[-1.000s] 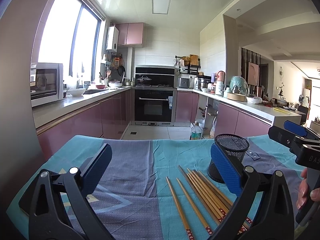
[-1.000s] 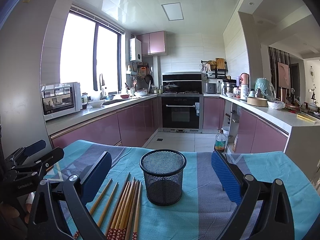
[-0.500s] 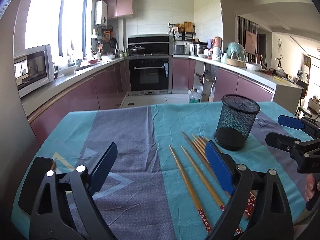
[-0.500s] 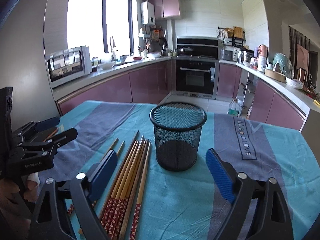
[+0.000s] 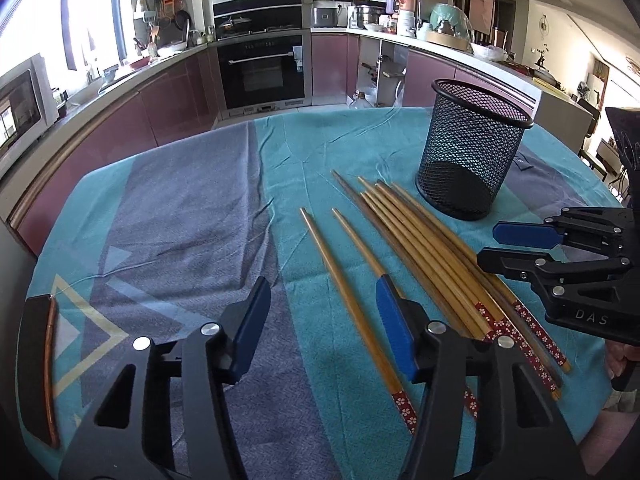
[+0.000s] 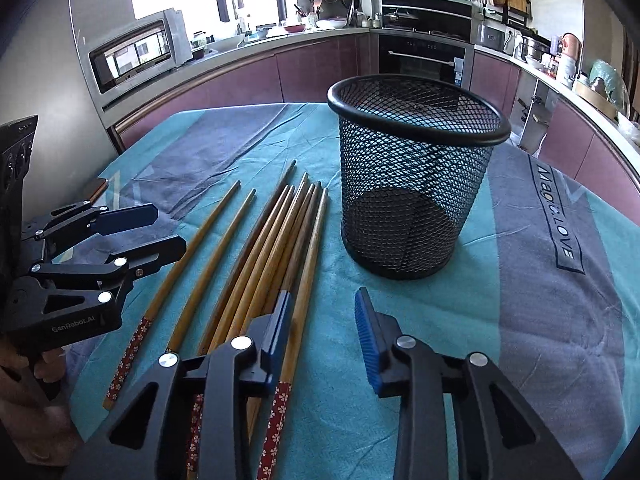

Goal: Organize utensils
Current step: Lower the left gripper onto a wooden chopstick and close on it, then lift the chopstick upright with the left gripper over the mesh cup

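Right wrist view, lower centre: right gripper (image 6: 322,320) jaws were closing, nothing pinched; left gripper (image 5: 320,316) likewise. Each should straddle one chopstick (image 6: 298,276) before pinching; mesh holder (image 6: 416,184) stood empty.

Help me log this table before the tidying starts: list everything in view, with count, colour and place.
mesh cup: one, black, upright on the cloth, right of the chopsticks, empty
chopsticks: about eight, brown with red flowered ends, flat on the cloth; two lie apart on the left
tablecloth: one, teal and grey-purple, covers the table
flat slab: one, dark with a copper edge, at the cloth's left edge
microwave: one, silver, left counter
oven: one, black, back wall
left gripper: black with blue pads, jaws closing, a chopstick in the gap, not gripped
right gripper: same, closing over the rightmost chopstick, not gripped
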